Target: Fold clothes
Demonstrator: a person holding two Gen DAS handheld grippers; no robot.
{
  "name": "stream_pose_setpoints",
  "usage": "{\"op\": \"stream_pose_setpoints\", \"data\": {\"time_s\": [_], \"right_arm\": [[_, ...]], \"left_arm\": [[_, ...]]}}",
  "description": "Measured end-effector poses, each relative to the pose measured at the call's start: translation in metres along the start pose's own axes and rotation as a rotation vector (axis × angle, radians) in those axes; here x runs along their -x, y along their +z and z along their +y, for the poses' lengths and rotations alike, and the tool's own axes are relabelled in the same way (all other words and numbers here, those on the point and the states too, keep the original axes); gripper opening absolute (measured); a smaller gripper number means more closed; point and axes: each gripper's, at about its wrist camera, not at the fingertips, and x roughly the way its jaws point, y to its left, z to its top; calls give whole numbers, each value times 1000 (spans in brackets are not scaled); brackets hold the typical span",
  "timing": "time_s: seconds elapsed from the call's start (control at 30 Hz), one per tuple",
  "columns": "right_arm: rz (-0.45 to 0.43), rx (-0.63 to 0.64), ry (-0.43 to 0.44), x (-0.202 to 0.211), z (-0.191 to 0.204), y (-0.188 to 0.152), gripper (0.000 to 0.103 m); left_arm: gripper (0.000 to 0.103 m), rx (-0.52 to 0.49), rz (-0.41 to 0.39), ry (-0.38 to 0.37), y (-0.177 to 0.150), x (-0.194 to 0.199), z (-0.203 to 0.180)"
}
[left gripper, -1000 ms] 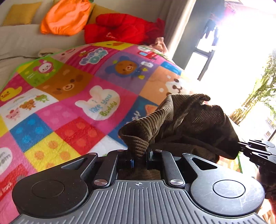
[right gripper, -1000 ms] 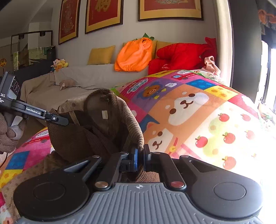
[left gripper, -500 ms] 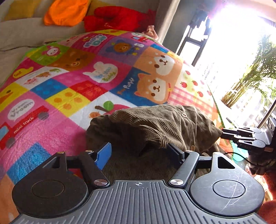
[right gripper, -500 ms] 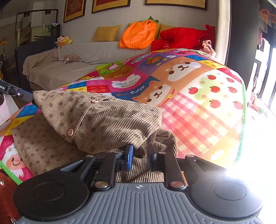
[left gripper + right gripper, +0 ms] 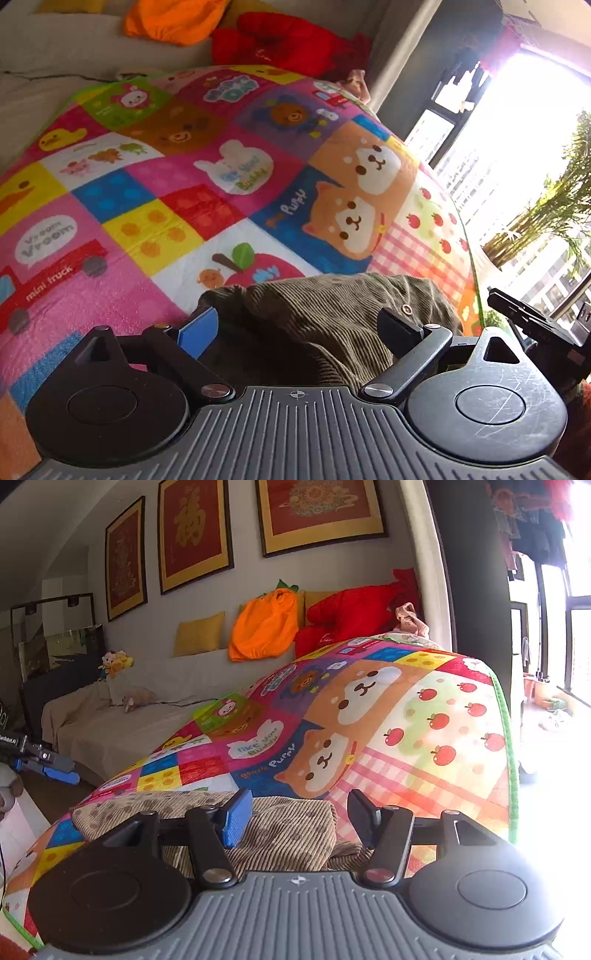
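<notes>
Bright play mat [image 5: 155,206] carries the corduroy garment [image 5: 332,314], now dropped flat; left claw [image 5: 299,328] and right claw [image 5: 299,816] both spread, released; I judge one fold laid.

A colourful cartoon mat [image 5: 192,206] (patchwork squares) bears a brown corduroy garment [image 5: 332,317].

Ribbed brown corduroy garment [image 5: 332,321] is lying between the left claw [image 5: 299,325] fingers, looking soft and matt. Beyond it, the printed play mat [image 5: 207,177] is showing a slightly glossy woven sheen. The right claw [image 5: 301,814] is showing matt black plastic, with ridged grey housing.
</notes>
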Motion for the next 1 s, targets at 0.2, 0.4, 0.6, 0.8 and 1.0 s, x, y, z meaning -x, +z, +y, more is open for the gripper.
{"op": "stream_pose_setpoints", "data": {"time_s": [0.2,0.4,0.6,0.8,1.0], "right_arm": [[-56,-119,-68,-41,-4,-20,57],[-106,-224,-134,-80,-6,-38,58],[-63,-234,-161,-88,1,-37,62],[-74,-207,-155,-82,21,-41,62],[-7,-241,-132,-66,32,-38,68]], "left_arm": [[96,-83,0,65,17,-59,-5],[96,-157,31,78,41,-107,-6],[97,-148,95,74,51,-125,3],[98,-126,64,87,38,-109,11],[99,-44,-10,7,8,-51,15]]}}
